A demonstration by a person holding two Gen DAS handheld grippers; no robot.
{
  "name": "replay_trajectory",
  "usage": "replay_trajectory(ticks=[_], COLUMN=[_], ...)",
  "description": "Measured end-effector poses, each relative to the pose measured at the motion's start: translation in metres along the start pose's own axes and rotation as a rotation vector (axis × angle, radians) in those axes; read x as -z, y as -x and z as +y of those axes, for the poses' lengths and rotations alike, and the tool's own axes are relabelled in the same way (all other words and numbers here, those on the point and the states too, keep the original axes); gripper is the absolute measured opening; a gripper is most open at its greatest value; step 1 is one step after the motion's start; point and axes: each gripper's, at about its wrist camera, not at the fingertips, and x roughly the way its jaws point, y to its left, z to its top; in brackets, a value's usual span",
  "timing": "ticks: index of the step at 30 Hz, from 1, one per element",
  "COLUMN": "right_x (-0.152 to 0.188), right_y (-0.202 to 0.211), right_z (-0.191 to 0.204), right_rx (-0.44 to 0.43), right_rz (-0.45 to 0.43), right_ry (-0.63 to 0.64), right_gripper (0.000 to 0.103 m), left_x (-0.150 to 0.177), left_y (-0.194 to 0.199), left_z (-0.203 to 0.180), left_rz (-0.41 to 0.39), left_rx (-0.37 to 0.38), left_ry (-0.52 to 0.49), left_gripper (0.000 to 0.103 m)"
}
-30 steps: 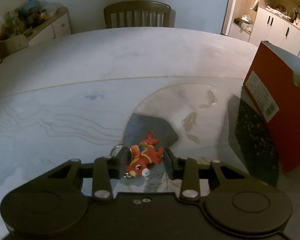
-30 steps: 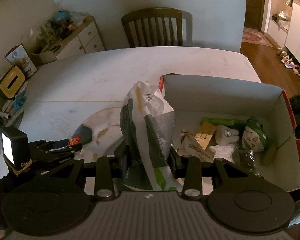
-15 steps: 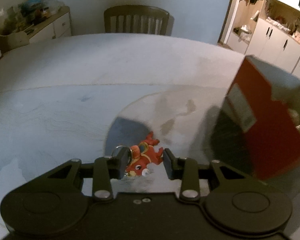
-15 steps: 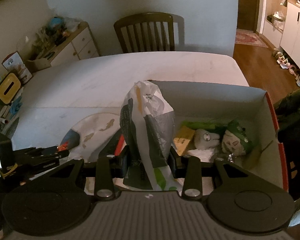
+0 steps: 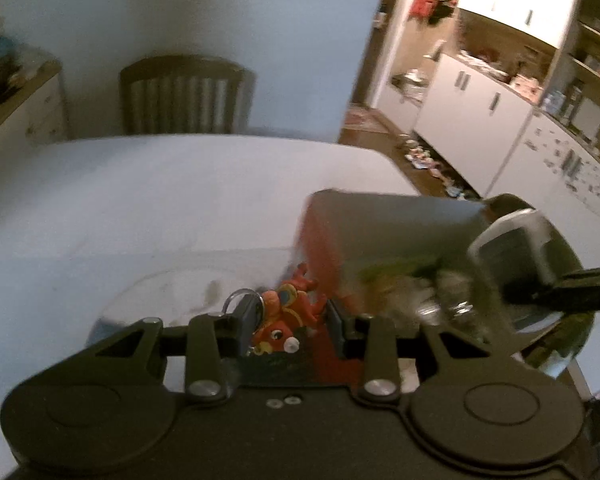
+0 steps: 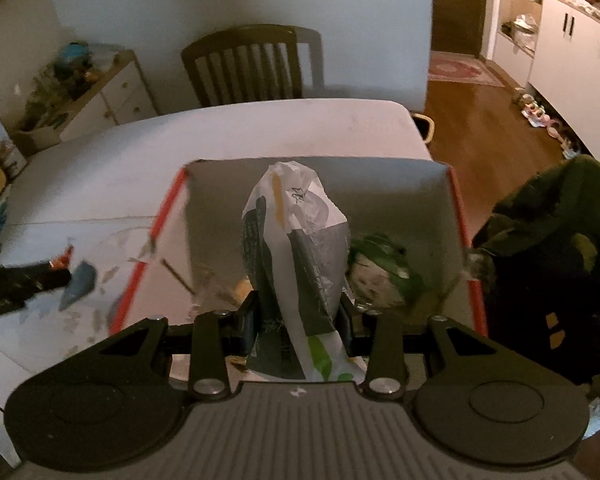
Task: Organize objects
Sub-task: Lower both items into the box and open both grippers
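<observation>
A small red fish keychain toy (image 5: 284, 320) with a metal ring (image 5: 242, 296) hangs in my left gripper (image 5: 290, 316), which is shut on it and held above the table, beside the left wall of the red box (image 5: 324, 240). My right gripper (image 6: 298, 312) is shut on a crumpled white, grey and green plastic bag (image 6: 296, 248) over the box's grey inside (image 6: 380, 184). A green and white plush (image 6: 380, 272) and small packets lie in the box. The left gripper's fingers (image 6: 24, 284) show in the right wrist view, left of the box.
The white table (image 6: 220, 140) carries a round fish-patterned mat (image 6: 100, 280) left of the box. A wooden chair (image 6: 252, 64) stands at the far side, a cluttered sideboard (image 6: 92, 92) at the left. A dark green garment (image 6: 548, 264) lies right of the box.
My left gripper lifted the fish toy off the mat and swung right toward the box. My right gripper carried the bag rightward until it hung over the middle of the box.
</observation>
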Motion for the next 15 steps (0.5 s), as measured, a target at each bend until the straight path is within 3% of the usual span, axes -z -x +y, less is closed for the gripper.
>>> replay_trajectory(ticks=[8, 15], right_x=[0.01, 0.012], right_y=[-0.01, -0.014], right_z=[-0.028, -0.033], right_rx=[0.032, 0.028], right_rz=[0.022, 0.023], right_ry=[-0.012, -0.015], right_gripper=[0.038, 0.038], left_x=[-0.025, -0.031], left_y=[-0.025, -0.07], left_z=[-0.071, -0.111], left_rz=[0.015, 0.074], left_rx=[0.088, 0.11], left_ry=[-0.091, -0.158], left_gripper=[0.036, 0.036])
